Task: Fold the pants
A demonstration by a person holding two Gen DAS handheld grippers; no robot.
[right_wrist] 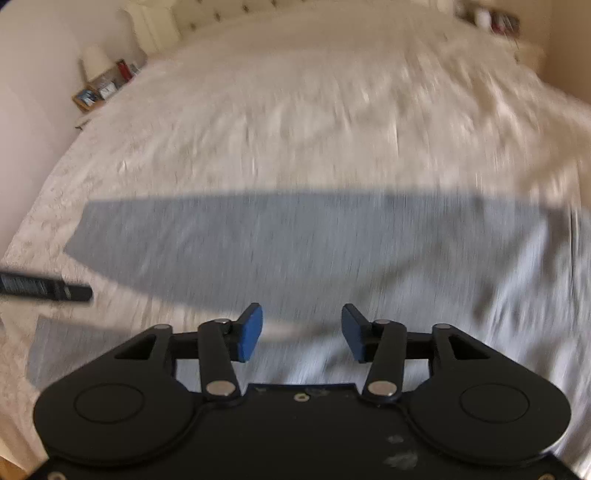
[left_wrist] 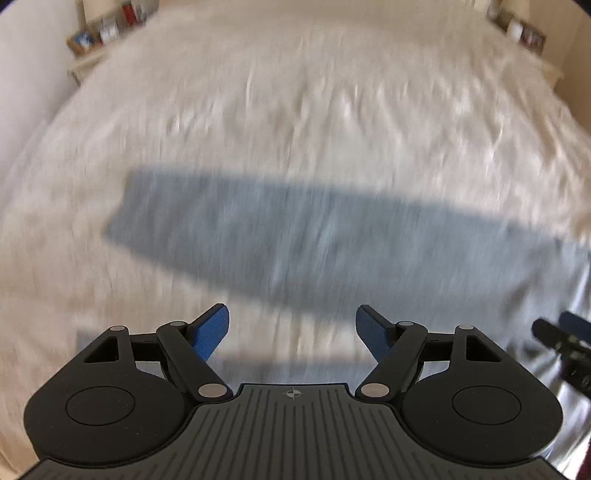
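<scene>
Grey pants (left_wrist: pixel 295 236) lie flat on a white bed, one leg running out to the left and the wider part at the right; both views are motion-blurred. My left gripper (left_wrist: pixel 292 332) hangs above the near edge of the pants, open, with nothing between its blue pads. In the right wrist view the pants (right_wrist: pixel 295 251) stretch across the middle, and a second grey leg (right_wrist: pixel 70 343) shows at lower left. My right gripper (right_wrist: pixel 302 330) is open and empty above the fabric. The left gripper shows there as a dark bar (right_wrist: pixel 44 287); the right one appears in the left view (left_wrist: pixel 565 343).
The white bedspread (left_wrist: pixel 295 110) fills most of both views. A bedside shelf with small items (right_wrist: pixel 103 86) stands at the far left, more clutter (right_wrist: pixel 495 20) at the far right. A tufted headboard (right_wrist: pixel 221 14) is at the back.
</scene>
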